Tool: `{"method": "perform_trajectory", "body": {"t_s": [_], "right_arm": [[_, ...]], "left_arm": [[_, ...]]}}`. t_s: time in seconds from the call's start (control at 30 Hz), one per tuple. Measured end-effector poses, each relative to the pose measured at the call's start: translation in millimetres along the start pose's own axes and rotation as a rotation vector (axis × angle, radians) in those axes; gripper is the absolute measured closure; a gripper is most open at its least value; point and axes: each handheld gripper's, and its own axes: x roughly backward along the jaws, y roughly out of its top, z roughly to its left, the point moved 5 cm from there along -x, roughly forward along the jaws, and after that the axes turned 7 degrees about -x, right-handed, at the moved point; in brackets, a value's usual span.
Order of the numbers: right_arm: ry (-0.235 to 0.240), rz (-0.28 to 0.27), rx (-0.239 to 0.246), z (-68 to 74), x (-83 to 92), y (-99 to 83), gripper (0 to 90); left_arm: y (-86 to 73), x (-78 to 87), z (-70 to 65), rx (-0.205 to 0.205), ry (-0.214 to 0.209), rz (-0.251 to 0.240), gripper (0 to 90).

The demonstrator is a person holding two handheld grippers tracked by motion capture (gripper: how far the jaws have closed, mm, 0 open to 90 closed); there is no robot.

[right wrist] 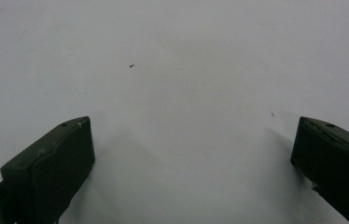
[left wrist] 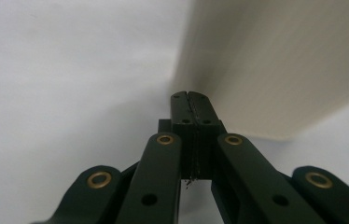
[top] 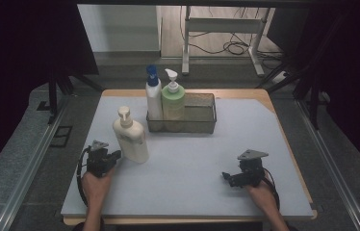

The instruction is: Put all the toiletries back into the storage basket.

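Nudging the cream bottle [top: 130, 136] on the surface [top: 192, 178]: your left gripper [left wrist: 192, 100], jaws pressed together, sits at its base. Right gripper [right wrist: 191, 140] rests apart, jaws spread. Next, push squarely, low, toward the basket [top: 202, 122].

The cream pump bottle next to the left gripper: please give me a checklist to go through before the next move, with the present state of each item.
1. Cream pump bottle stands upright on the table: ok.
2. Left gripper is beside the bottle, near its lower part: ok.
3. Left gripper is open enough to take the bottle: not ok; the jaws are shut together, with nothing between them.
4. Left fingers touch the bottle: cannot tell.
5. Right gripper is open and holds nothing: ok.
6. Wire basket has free room to the right of the white bottle with the blue pump and the green bottle: ok.
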Motion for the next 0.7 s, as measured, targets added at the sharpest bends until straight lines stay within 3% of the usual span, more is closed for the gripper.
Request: {"method": "perform_trajectory", "body": {"t_s": [0.3,0.7], "right_arm": [[0.0,-0.001,0.0,0.0,0.0,0.0,0.0],[0.0,-0.001,0.0,0.0,0.0,-0.1,0.0]], "left_arm": [[6.7,-28.5,13.7,0.029,-0.035,0.033,89.2],[16.1,-33.6,22.0,0.105,-0.105,-0.02,89.1]]}}
